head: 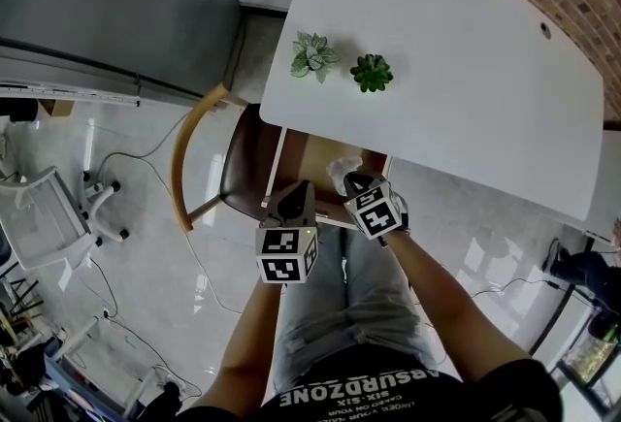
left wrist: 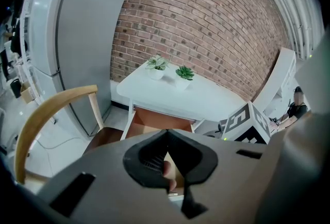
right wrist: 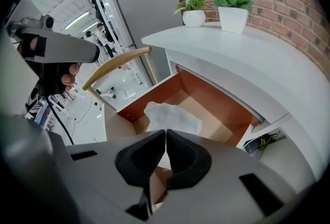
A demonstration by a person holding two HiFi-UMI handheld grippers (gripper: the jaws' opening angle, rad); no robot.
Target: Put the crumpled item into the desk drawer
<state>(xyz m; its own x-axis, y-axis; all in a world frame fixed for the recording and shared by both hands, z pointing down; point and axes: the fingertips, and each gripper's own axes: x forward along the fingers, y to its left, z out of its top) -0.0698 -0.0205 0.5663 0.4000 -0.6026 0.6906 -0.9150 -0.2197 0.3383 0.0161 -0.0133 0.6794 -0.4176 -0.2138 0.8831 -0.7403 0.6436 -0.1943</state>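
Note:
The crumpled item (right wrist: 171, 118), a white wad, hangs over the open wooden drawer (right wrist: 206, 107) under the white desk (head: 456, 71). My right gripper (right wrist: 166, 133) is shut on the wad's near edge, with white material showing between the jaws. In the head view the wad (head: 341, 169) sits just ahead of the right gripper (head: 351, 181), above the drawer (head: 312, 154). My left gripper (head: 296, 190) hovers at the drawer's front edge, to the left of the right one. Its jaw tips meet in the left gripper view (left wrist: 166, 133), and I cannot make out anything held.
Two small potted plants (head: 313, 55) (head: 372, 73) stand on the desk's left part. A wooden chair (head: 199, 144) stands left of the drawer, beside a tall grey cabinet (head: 107, 3). A brick wall (left wrist: 206, 17) runs behind the desk. Cables lie on the pale floor (head: 146, 245).

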